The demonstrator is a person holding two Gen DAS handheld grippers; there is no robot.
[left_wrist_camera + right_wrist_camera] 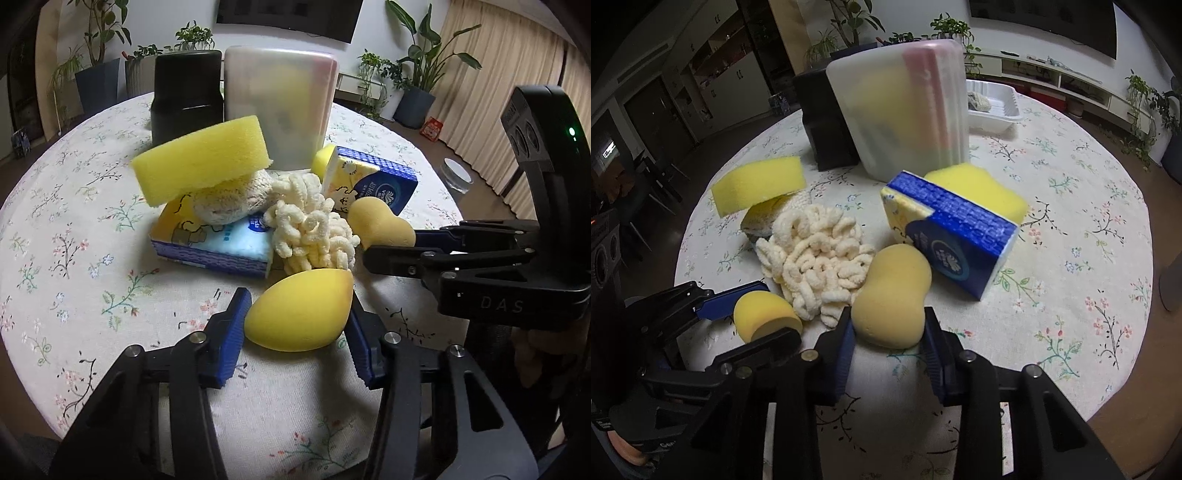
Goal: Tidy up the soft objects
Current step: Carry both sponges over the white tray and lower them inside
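A pile of soft things lies mid-table. My left gripper has its blue pads on both sides of a yellow egg-shaped sponge, also seen in the right wrist view. My right gripper has its pads on both sides of a tan gourd-shaped sponge, also in the left wrist view. A cream chenille mitt lies between them. A yellow block sponge rests tilted on a knitted pad and a tissue pack. A blue tissue pack leans on another yellow sponge.
A frosted plastic container and a black box stand behind the pile. A white tray holding a cloth sits at the far side. The round table has a floral cloth. A glass jar stands near its right edge.
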